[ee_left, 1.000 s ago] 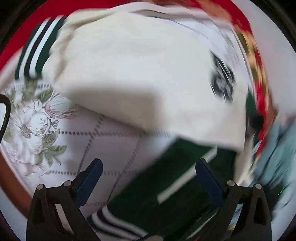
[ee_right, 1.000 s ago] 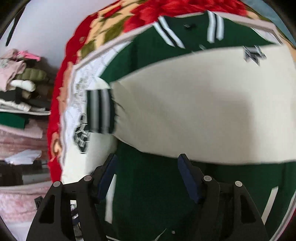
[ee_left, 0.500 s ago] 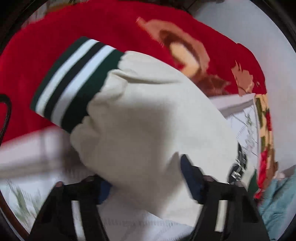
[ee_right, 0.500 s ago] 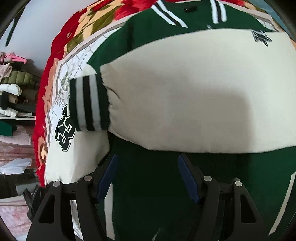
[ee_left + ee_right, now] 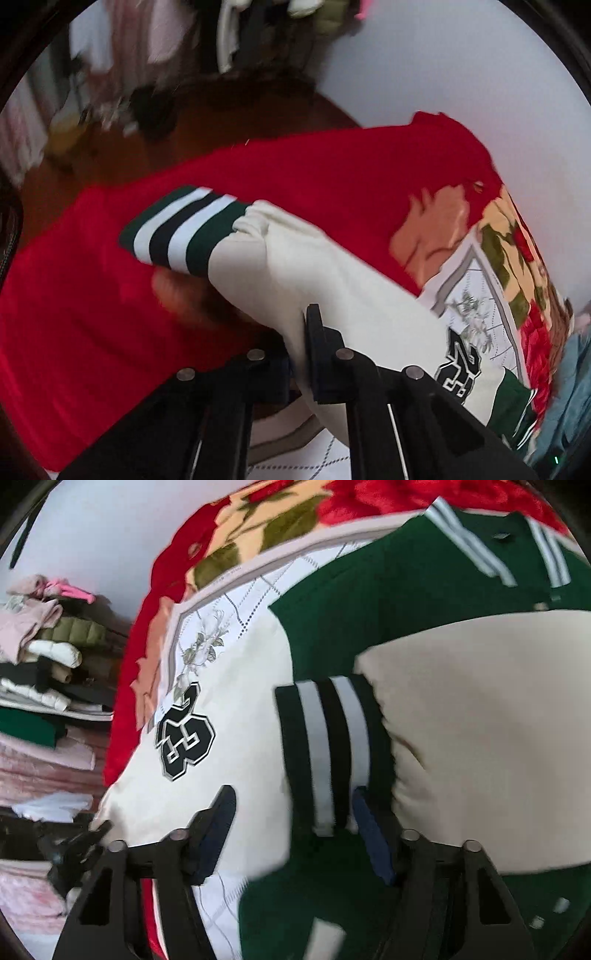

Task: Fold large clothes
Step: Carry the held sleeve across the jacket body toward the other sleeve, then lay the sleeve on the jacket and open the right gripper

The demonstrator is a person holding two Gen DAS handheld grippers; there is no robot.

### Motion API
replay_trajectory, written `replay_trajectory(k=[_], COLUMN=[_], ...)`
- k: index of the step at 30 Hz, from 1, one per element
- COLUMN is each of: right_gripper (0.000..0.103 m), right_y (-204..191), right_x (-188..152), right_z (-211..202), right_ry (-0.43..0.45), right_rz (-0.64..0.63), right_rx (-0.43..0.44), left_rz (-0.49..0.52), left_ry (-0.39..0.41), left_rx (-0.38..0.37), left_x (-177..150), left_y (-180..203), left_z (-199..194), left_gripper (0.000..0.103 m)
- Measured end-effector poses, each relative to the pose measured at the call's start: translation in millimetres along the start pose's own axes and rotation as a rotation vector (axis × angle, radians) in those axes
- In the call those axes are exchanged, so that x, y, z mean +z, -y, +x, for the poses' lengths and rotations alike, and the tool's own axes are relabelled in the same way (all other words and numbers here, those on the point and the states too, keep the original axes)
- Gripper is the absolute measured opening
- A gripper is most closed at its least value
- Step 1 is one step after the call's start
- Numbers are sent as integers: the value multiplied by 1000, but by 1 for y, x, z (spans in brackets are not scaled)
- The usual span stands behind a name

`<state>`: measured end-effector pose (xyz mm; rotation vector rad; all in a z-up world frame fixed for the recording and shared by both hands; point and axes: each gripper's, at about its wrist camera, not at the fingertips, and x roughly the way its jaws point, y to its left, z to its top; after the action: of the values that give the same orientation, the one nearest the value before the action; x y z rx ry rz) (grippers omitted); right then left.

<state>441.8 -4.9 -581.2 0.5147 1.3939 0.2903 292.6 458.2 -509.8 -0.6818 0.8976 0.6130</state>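
Two claws are in my views, and I start with the left claw (image 5: 301, 354): its jaws have just closed and now pinch a fold of the cream sleeve (image 5: 332, 280) of the varsity jacket, the cloth squeezed tight between the pads. Beyond the tips the sleeve runs up and to the left, lifted clear of the red blanket (image 5: 277, 177) under it, and ends in a striped cuff (image 5: 184, 229) of green, white and black. To the right of this claw I see the black number patch (image 5: 458, 369) on the same sleeve, and past it the floral bedspread (image 5: 476, 295). Further out the background is blurred; I can only make out hanging clothes and a pale wall.

My right claw (image 5: 295, 823) has jaws apart, though they have just been narrowing. The other striped cuff (image 5: 328, 746) lies between the fingers, but I cannot see the pads pressing it. Right of the tips sits the second cream sleeve (image 5: 480, 738), folded across the green body of the jacket (image 5: 406, 598). Left of the tips is the sleeve with the number patch (image 5: 184, 734), lying on the bedspread. Far left, folded clothes are stacked on shelves (image 5: 44, 672).
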Motion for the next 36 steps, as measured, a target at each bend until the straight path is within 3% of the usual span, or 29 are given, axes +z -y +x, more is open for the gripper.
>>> replay_trajectory(k=[3,6,7,9,10,11,12,15,16,21,25,28,33,36], right_gripper=[41,44,48,78,83,84,84,84,84,85,85,85,85,85], right_y=[0,4,6,10,13,16,21,38,48,91,124,177,264,313], right_x=[9,8,6,0,-3,-5,-8,-12,-13,-19,-21,-34,-67,-89], right_z=[18,-10,-26,-53,-65,-73,-83,-95,-99,-129,-158,-202,-268,-296], right_ry=[-83,-71,-49,-1,28,55,92,128,127,146,160,173,212,214], right_rz=[40,63,54,19,2,-21,-63,-117,-111,-35,68,206,385,460], right_rx=[48,69,25,-131,-230,-340,-506,-688,-713,-732,-680,-625,-611,-622], left_rz=[101,182,220,289,330,363,390,490,530,669,779,845,956,1018], left_ry=[52,107,135,182,209,231,249,292,302,282,250,206,84,-44], left_rx=[7,8,4,4,-1,-12,-18,-60,-72,-173,-257,-327,-439,-467], left_x=[12,18,18,15,11,6,1,-21,-31,-87,-147,-198,-303,-371], left_y=[24,55,69,97,114,128,141,188,206,278,339,382,445,475], left_z=[-22,-38,-48,-63,-74,-83,-90,-116,-123,-145,-165,-177,-184,-168], left_gripper=[4,4,4,3,3,3,3,2,2,2,2,2,2,2])
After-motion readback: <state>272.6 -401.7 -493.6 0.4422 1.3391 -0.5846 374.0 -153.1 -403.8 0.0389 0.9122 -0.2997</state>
